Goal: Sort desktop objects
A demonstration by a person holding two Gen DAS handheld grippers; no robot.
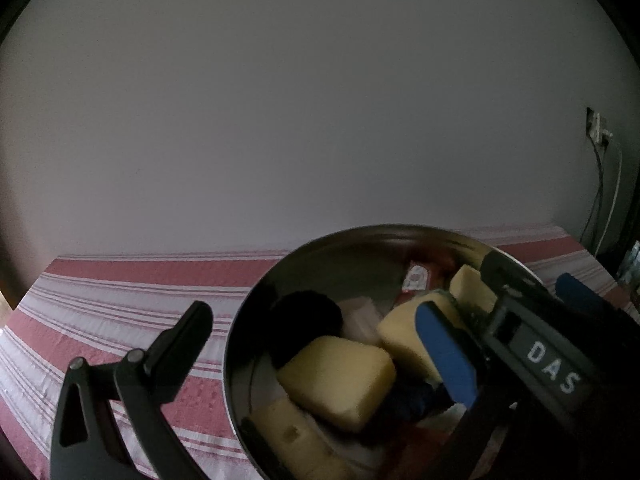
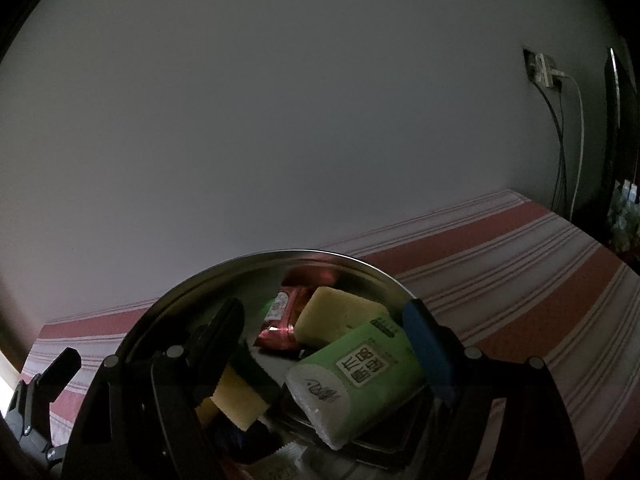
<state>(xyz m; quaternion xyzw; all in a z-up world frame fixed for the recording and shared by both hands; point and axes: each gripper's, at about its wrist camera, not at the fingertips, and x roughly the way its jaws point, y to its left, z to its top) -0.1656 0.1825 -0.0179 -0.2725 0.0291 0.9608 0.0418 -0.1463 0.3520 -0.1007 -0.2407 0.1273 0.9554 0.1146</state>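
A round steel bowl [image 1: 256, 312] sits on the striped cloth and holds yellow sponges [image 1: 340, 380], a red snack packet [image 2: 286, 316] and a green tissue pack [image 2: 360, 376]. My left gripper [image 1: 320, 344] is open; its left finger [image 1: 180, 340] is outside the bowl over the cloth, its blue-padded finger [image 1: 448, 356] over the bowl. My right gripper [image 2: 324, 348] is open over the bowl, its jaws on either side of the green tissue pack, apart from it. It also shows in the left wrist view [image 1: 536, 336], marked DAS.
A red and white striped tablecloth [image 2: 540, 280] covers the table against a plain white wall. A wall socket with cables [image 2: 544, 68] is at the right. Small bottles [image 2: 624, 216] stand beyond the table's right edge.
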